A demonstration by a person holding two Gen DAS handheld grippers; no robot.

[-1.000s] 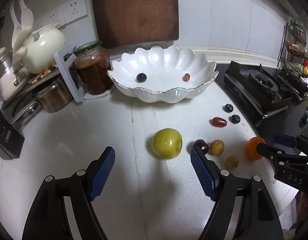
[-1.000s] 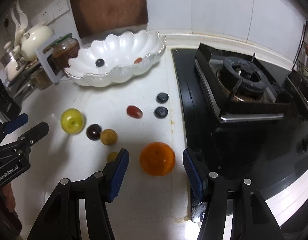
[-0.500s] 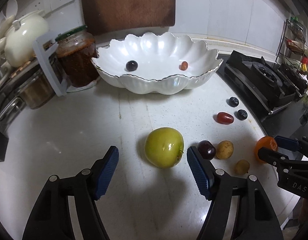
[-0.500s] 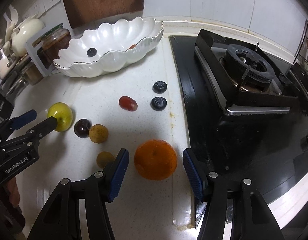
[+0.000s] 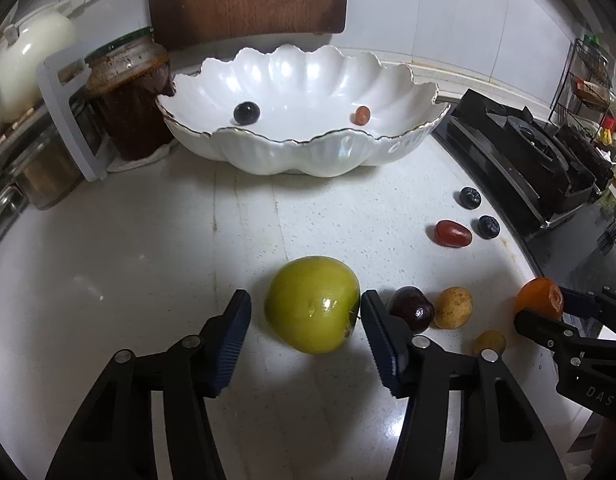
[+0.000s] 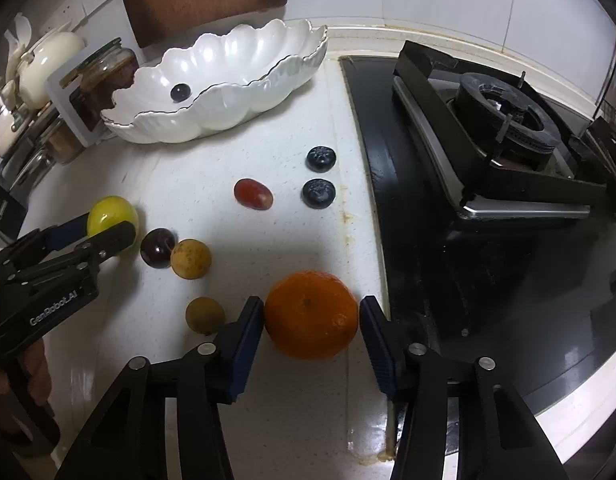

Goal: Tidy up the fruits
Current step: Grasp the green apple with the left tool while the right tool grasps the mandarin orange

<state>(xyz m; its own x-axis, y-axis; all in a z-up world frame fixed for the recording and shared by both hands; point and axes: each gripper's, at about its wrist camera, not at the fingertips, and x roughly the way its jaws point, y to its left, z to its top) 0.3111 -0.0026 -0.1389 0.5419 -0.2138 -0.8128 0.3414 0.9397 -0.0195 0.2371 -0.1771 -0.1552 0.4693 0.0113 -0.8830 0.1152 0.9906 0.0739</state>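
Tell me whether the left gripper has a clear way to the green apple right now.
Probably yes. The green apple already sits between the fingers of the left gripper, whose jaws are closing. The dark cherry lies just outside the right-hand finger, apart from the apple, so it should not block the grip.

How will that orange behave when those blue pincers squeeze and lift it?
The orange looks round, so it would probably roll if nudged. Its dimpled peel likely grips the ribbed pads well. The right gripper is closing around it, and it seems firm enough.
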